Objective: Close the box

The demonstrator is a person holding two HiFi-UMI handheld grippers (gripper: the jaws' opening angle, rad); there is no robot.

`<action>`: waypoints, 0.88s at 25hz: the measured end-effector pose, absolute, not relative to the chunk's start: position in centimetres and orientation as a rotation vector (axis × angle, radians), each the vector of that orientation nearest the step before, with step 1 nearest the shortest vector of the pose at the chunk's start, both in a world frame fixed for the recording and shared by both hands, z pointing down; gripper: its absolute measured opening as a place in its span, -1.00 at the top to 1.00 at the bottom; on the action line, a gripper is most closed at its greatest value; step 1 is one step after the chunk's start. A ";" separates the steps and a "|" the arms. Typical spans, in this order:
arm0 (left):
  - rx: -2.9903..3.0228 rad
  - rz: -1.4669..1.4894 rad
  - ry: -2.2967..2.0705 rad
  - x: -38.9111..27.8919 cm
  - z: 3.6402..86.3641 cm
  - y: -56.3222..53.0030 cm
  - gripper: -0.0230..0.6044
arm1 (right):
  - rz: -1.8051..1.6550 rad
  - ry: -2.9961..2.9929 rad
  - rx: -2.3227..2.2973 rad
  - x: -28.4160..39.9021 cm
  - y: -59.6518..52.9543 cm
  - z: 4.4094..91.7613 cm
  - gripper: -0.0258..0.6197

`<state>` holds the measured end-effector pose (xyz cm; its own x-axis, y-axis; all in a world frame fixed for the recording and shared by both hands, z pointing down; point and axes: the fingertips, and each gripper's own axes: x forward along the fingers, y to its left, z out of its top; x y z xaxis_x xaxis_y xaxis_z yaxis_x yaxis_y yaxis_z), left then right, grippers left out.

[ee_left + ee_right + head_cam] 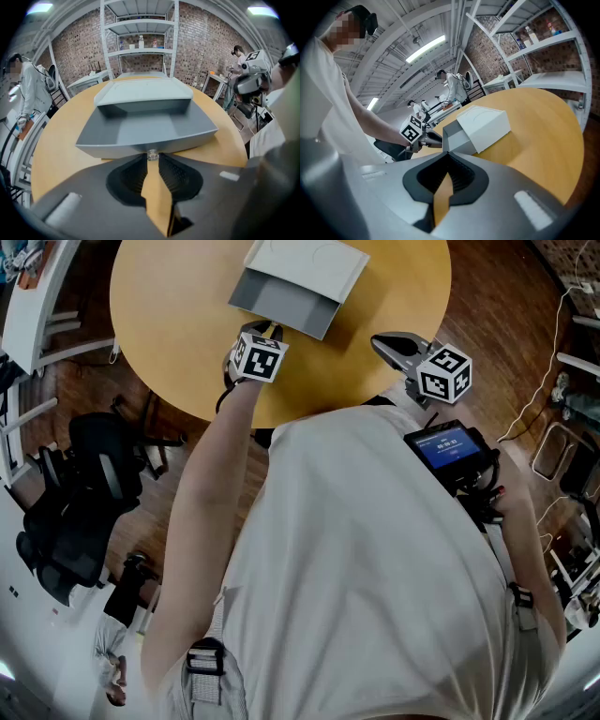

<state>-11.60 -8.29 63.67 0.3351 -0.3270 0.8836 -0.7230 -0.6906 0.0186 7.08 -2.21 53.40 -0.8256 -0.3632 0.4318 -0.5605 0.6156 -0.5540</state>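
The person wears a white short-sleeved shirt [375,568], with black webbing straps [204,659] and buckles at the shirt's lower left and right edges. Beyond the shirt's shoulders, the left gripper [269,331] and right gripper [382,341] each have a grey moulded body, ribbed black pads and a white cube [258,357] printed with black square markers. A black unit with a blue-lit screen [446,444] sits at the shirt's right shoulder
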 end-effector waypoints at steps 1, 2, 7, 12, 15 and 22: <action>2.189 1.305 -0.931 -11.5 63.7 -8.7 0.69 | 1.022 -2.566 0.753 7.1 -2.3 53.4 0.92; 2.184 1.301 -0.937 -11.5 63.8 -9.2 0.69 | 1.025 -2.566 0.755 7.2 -2.5 53.4 0.92; 2.190 1.285 -0.946 -10.7 63.6 -12.7 0.69 | 1.044 -2.547 0.801 8.2 -3.1 53.4 0.92; 2.190 1.265 -0.936 -9.0 63.5 -15.4 0.68 | 1.072 -2.521 0.870 9.7 -2.1 54.2 0.92; 2.162 1.219 -0.965 -8.7 63.6 -17.2 0.68 | 1.088 -2.509 0.900 10.0 -2.2 54.2 0.92; 2.115 1.130 -0.962 -8.8 64.5 -18.0 0.55 | 1.099 -2.492 0.930 10.8 -2.0 54.6 0.92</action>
